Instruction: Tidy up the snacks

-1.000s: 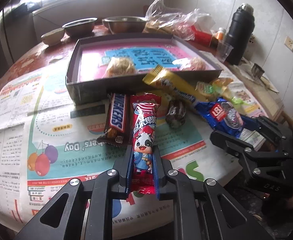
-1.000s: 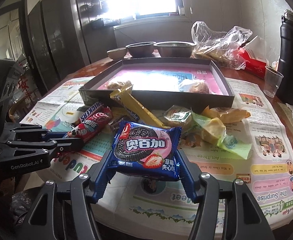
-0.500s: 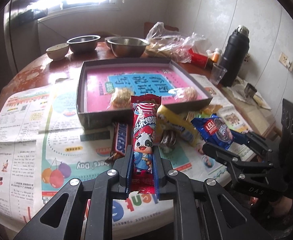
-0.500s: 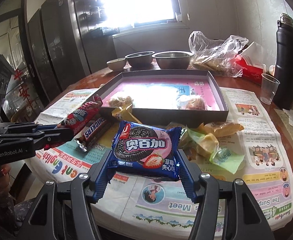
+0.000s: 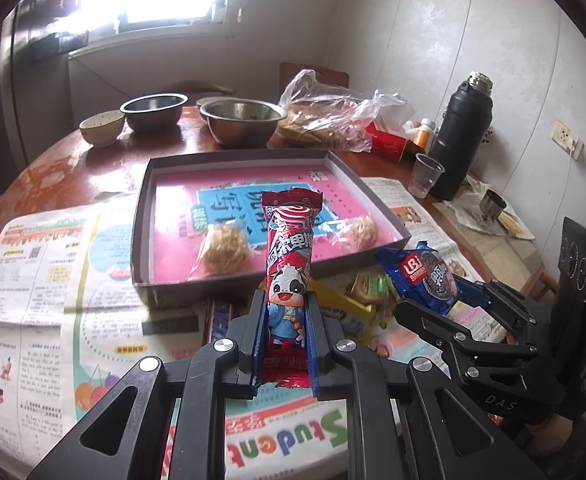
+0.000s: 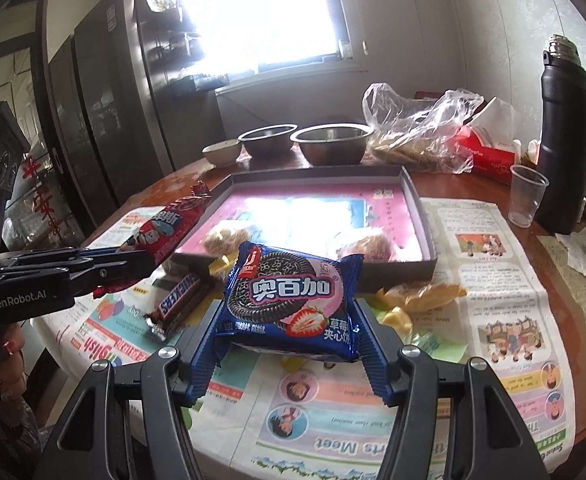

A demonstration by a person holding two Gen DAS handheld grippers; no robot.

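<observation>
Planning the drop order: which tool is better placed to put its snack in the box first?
Probably left: the left tool holds the red wafer bar with its tip already over the box, whereas the right tool's cookie pack sits short of it.

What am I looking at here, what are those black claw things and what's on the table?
They are two hand-held grippers, each with its own camera looking along its fingers; a person holds them. The left gripper is shut on a long red snack bar with a cartoon cow. The right gripper clamps a blue cookie packet. On the newspaper-covered round table sit a shallow grey box with a pink floor, a brown Snickers bar, yellow wrapped sweets, metal bowls and a black flask.
</observation>
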